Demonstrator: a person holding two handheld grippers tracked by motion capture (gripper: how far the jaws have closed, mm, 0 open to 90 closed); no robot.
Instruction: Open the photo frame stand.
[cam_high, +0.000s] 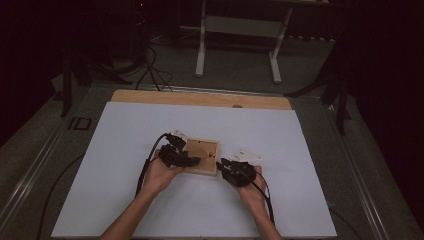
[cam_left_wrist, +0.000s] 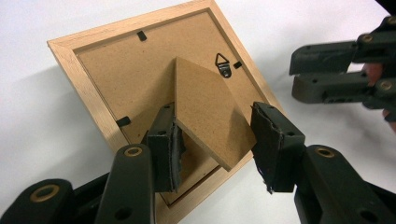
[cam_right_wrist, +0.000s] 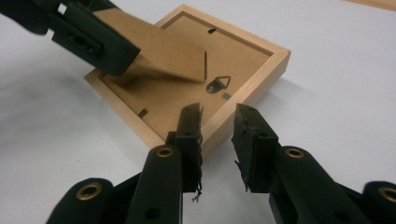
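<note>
Wooden and face down, the picture frame (cam_high: 202, 156) lies on the white desk (cam_high: 125, 150), and every place below is given from it. Nearest the person, at the frame's near left corner, the left hand-held gripper (cam_left_wrist: 217, 140) is held with its jaws partly open around the fibreboard easel stand (cam_left_wrist: 208, 112), which is lifted off the backing board (cam_left_wrist: 121, 79). One pad is seen against the stand's left edge; a gap seems to remain on the other side, so a firm grip cannot be confirmed. If the stand is pulled up further, its hinge strip could be torn, or the light frame could be dragged across the desk. At the frame's near right corner the right hand-held gripper (cam_right_wrist: 218, 130) is seen, jaws moderately apart and empty, straddling the wooden rim without pressing it. Nothing is therefore pinned down, and a slide or tilt of the frame is judged likely once force is applied. Beyond the stand, the metal hanger (cam_left_wrist: 225, 65) and the small black retaining tabs (cam_left_wrist: 141, 35) are exposed; a jaw could be caught on them and a tab bent. Just beyond the frame's right side, white paper pieces (cam_high: 248, 155) could be swept aside.
</note>
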